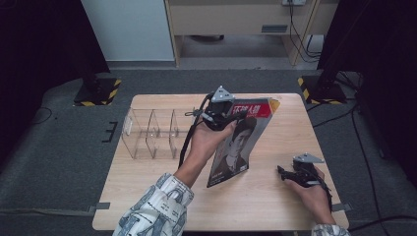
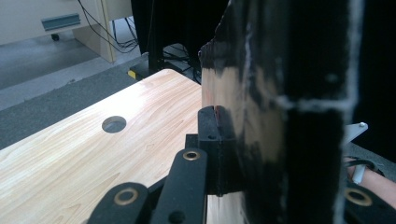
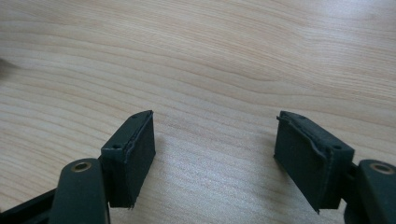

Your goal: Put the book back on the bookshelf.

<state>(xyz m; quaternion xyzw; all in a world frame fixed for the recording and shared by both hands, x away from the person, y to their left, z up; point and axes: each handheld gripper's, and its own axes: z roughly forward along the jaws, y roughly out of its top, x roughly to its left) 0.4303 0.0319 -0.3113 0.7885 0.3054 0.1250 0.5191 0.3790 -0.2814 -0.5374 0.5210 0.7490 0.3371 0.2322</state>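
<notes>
The wooden worktop [image 1: 162,196] is the biggest thing here. On its left side stands a clear rack [image 1: 152,132] with slots. Near the middle, a magazine [image 1: 236,147] with a face on its cover is held up on a tilt, its bottom corner close to the wood. The left claw [image 1: 227,114] is pinched tight on the magazine's top edge. The right claw [image 1: 284,173] rests low on the worktop at the right, its jaws wide apart with nothing between them. The magazine is thin and floppy. I think it could bend, slip out, or bump the rack's thin walls if it goes in crooked.
</notes>
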